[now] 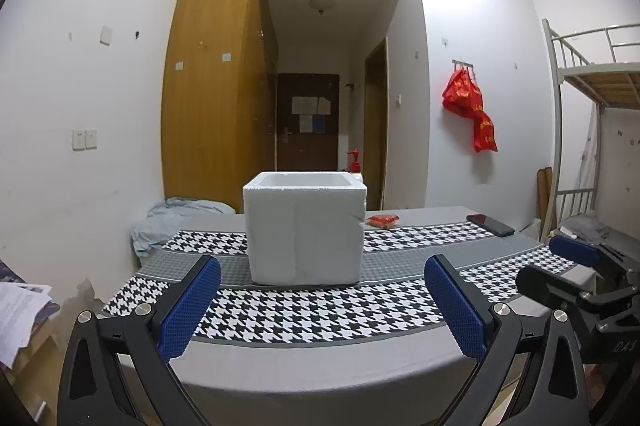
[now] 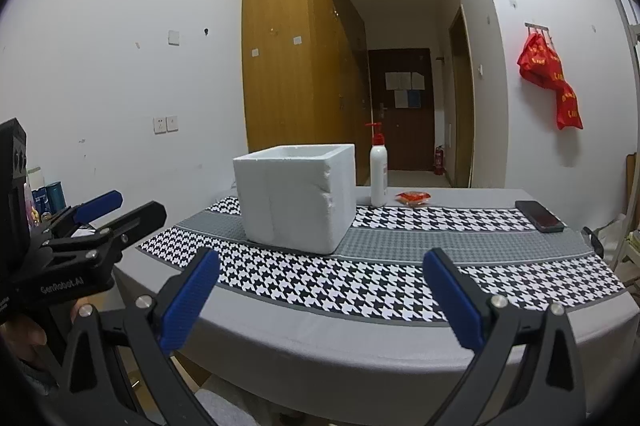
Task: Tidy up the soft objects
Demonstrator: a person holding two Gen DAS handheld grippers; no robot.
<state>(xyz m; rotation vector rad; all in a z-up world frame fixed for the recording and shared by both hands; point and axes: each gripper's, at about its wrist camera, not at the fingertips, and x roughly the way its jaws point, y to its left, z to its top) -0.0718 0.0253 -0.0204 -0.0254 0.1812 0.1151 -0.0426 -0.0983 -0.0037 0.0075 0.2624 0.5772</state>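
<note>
Your left claw [image 1: 322, 300] hangs spread and empty at the near edge of the tabletop [image 1: 320, 362], lined up with the open foam box [image 1: 306, 232], likely the bin. Your right claw [image 2: 320, 300] is spread too. The only soft candidate, a red packet [image 2: 413, 197], lies far right, beside the pump bottle [image 2: 378, 174].

Setting: a dormitory-style bedroom. Evidence: metal bunk bed [image 1: 592, 74] at the right, tall wooden wardrobe [image 1: 216, 74] against the wall, entry door [image 2: 402, 110] with paper notices at the end of a short hallway. Red bags [image 1: 470, 106] hang from a wall hook rack; a houndstooth-patterned cloth [image 2: 360, 278] covers the table.
</note>
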